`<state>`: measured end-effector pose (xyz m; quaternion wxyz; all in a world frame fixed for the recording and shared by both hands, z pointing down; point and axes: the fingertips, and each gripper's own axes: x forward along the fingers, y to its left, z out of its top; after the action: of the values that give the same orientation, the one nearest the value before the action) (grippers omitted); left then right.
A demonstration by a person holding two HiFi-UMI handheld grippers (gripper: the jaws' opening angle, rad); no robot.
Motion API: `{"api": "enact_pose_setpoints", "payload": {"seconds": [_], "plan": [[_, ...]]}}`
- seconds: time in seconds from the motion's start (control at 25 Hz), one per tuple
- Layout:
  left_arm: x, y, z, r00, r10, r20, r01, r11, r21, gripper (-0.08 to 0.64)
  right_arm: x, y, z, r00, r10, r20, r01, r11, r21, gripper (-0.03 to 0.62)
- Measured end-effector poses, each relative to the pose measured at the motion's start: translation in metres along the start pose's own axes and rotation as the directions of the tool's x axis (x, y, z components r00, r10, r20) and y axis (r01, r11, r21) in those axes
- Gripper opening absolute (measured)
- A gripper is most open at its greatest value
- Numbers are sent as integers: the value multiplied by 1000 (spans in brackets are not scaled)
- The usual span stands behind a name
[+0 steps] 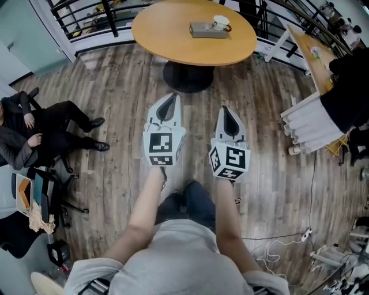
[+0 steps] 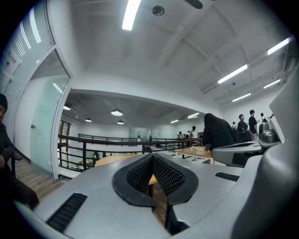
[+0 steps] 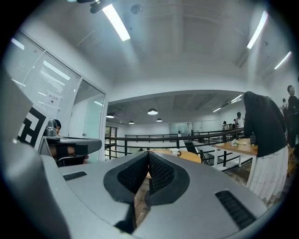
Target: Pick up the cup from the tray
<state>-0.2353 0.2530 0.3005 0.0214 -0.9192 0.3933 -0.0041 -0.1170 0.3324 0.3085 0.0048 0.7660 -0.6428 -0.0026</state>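
Observation:
A white cup point(image 1: 220, 22) stands on a grey tray point(image 1: 205, 30) on the round wooden table point(image 1: 173, 40), far ahead of both grippers. In the right gripper view the cup point(image 3: 175, 151) shows small on the table beyond the jaws. My left gripper point(image 1: 169, 101) and right gripper point(image 1: 230, 114) hang side by side over the wooden floor, well short of the table. Both are shut with nothing between their jaws, tips meeting in the left gripper view point(image 2: 152, 155) and the right gripper view point(image 3: 148, 152).
A seated person point(image 1: 34, 129) in black is at the left beside office chairs. A person in black with a white skirt point(image 1: 323, 118) stands at the right by a wooden desk point(image 1: 314, 55). Black railing point(image 1: 86, 17) runs behind the table. Cables and a power strip point(image 1: 302, 236) lie at lower right.

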Motion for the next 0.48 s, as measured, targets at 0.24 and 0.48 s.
{"api": "enact_pose_setpoints", "payload": {"seconds": [0.24, 0.48], "plan": [[51, -4, -3, 1000, 10, -9, -10, 1000, 18, 6, 47, -32, -7, 1000, 12, -2, -12, 1000, 9, 6], [106, -3, -3, 999, 28, -19, -27, 999, 17, 6, 100, -63, -7, 999, 39, -13, -39, 999, 12, 6]]}}
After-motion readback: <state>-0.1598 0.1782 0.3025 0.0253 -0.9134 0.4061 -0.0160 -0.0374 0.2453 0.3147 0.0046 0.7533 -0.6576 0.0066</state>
